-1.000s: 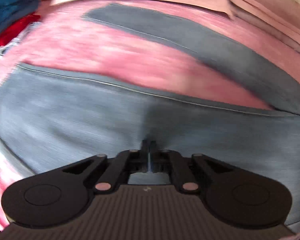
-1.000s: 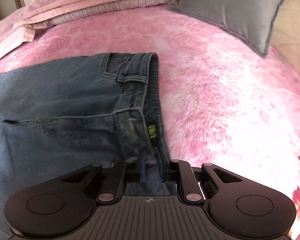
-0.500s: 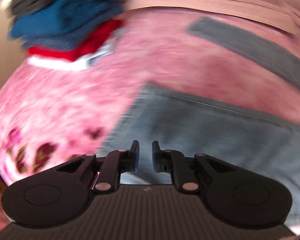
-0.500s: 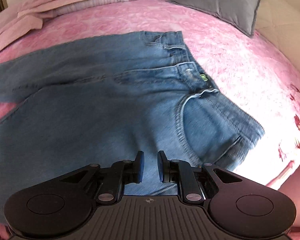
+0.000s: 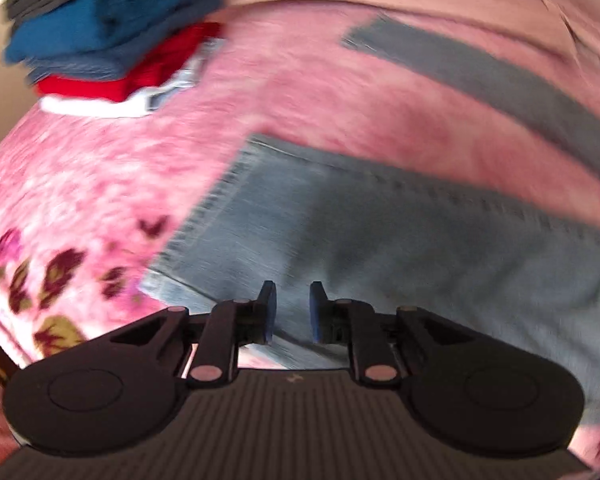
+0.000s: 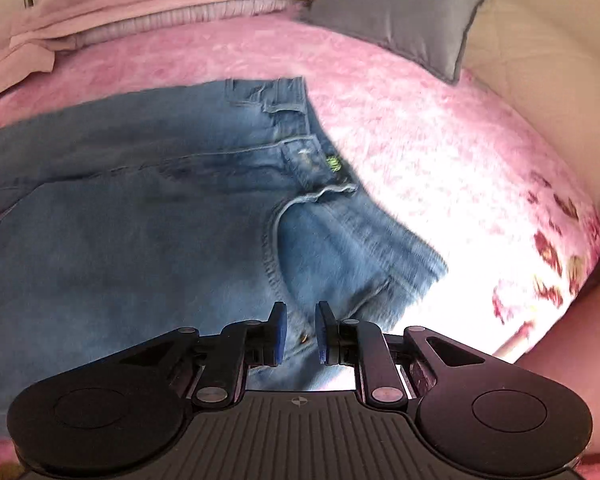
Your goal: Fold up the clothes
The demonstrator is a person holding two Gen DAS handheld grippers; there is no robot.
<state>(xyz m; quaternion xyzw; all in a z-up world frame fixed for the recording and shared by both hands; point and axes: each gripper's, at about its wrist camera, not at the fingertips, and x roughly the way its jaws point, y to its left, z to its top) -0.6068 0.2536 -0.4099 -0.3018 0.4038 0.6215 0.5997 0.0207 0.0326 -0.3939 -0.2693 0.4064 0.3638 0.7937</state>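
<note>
Jeans [image 6: 148, 216] are lying spread across the pink blanket [image 6: 440, 152], legs apart and not yet doubled over, so the pair is sitting flat and unfolded as things stand. The waistband and front pocket are lying just ahead of the right gripper [image 6: 299, 334] and a little to its right; the legs are running off to its left. The right gripper's jaws are standing a narrow gap apart, gripping nothing, with denim showing between and beneath them.

The left gripper [image 5: 291, 312] is hovering over the near leg's hem end, its jaws likewise parted by a narrow gap and empty. The hem [image 5: 204, 216] is lying ahead and to its left; the other leg [image 5: 480, 76] is stretching farther ahead and to the right, well apart from the near one, with blanket showing between. A stack of folded clothes [image 5: 108, 40] is sitting far ahead on the left.

Judging from this, the step in hand is taking hold of the jeans at both ends for a lengthwise fold. The next move is calling for each gripper closing on denim at an edge, waistband on one side, hem on the other, pinching cloth only and not the blanket pile underneath. The left view is blurring, so exact contact there I cannot tell.
</note>
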